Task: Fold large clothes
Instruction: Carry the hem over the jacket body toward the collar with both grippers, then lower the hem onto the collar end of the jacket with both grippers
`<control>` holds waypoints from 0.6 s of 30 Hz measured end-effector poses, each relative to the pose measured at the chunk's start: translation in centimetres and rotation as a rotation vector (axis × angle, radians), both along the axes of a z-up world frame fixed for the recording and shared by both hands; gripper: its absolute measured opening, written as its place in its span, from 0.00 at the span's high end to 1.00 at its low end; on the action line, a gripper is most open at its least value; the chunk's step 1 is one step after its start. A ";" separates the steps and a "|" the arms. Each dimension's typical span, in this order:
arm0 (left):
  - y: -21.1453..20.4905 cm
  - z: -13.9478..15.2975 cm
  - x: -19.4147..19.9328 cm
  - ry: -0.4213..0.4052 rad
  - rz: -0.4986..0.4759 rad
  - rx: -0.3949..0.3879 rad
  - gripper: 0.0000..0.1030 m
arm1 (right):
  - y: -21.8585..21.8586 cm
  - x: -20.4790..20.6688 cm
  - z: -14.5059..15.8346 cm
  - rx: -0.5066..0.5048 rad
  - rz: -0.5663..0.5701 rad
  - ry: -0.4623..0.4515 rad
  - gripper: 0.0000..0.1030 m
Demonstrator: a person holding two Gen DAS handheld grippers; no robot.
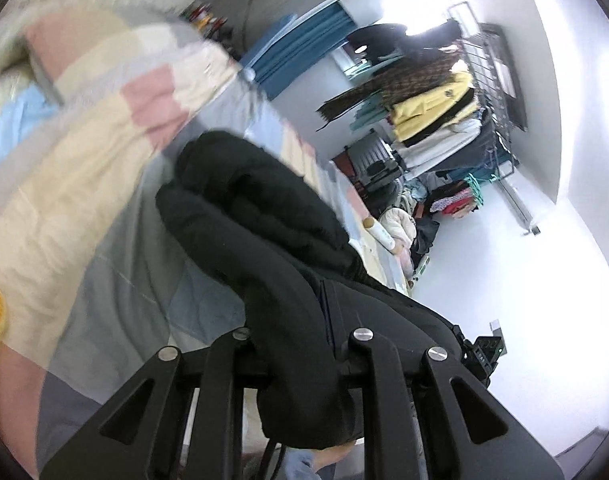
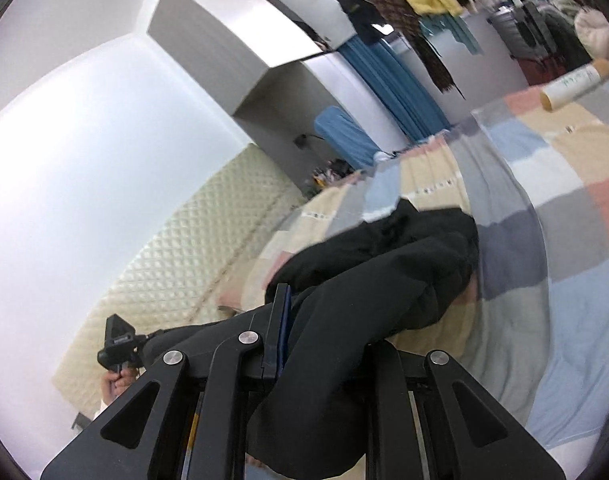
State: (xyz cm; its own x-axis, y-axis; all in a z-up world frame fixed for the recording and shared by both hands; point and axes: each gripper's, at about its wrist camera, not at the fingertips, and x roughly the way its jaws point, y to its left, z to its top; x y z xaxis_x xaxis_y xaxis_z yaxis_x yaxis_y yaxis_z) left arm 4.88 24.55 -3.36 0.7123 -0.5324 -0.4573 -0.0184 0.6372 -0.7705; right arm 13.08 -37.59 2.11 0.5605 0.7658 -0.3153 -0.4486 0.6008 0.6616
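Gripping black garment (image 1: 264, 216) in both jaws, pastel checked bedspread (image 2: 544, 184), clothes rack (image 1: 444, 112) behind.

Black garment (image 1: 264, 216); pastel pink, cream, blue and grey checked bedspread (image 2: 544, 208); teal curtain (image 2: 392, 84).

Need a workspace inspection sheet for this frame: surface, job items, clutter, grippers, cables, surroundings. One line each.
Surface: bed with a checked bedspread in pastel blocks, rumpled; view blurred.
Job's things: one black garment, bunched, lifted off the bedspread at both gripped ends.
Clutter: cardboard tube lying on the bedspread, apart from the garment.
Grippers: left gripper shut on the black garment; right gripper shut on it too.
Cables: one thin dark cord by the far wall; route unclear.
Surroundings: clothes rack loaded with hanging clothes, blue curtain, quilted headboard, white walls.
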 end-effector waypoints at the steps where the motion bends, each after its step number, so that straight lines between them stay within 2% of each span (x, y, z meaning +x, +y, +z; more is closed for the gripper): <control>1: -0.4 0.6 -0.1 -0.007 -0.004 0.015 0.84 | -0.1 -0.5 0.8 -0.001 0.006 -0.004 0.88; 5: -1.2 3.2 -2.3 -0.034 -0.020 0.075 0.84 | -0.6 -3.8 3.7 -0.032 0.025 -0.011 0.88; 8: -1.3 4.0 -4.7 -0.034 -0.028 0.097 0.84 | -1.0 -6.9 4.4 -0.040 0.036 -0.009 0.88; 13: -1.8 4.5 -7.7 0.025 -0.048 0.130 0.83 | -1.2 -11.4 4.7 -0.065 0.028 0.004 0.88; 18: -1.7 4.2 -8.7 0.086 -0.050 0.137 0.83 | -0.9 -12.1 4.4 -0.078 0.001 0.043 0.88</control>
State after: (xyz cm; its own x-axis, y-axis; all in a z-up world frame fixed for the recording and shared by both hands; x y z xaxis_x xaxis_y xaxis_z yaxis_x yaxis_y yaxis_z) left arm -3.86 22.85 0.82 0.6420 -0.4945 -0.5860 -0.0462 0.7379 -0.6733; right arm 0.99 -38.50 6.48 0.5440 0.7386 -0.3982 -0.4215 0.6509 0.6314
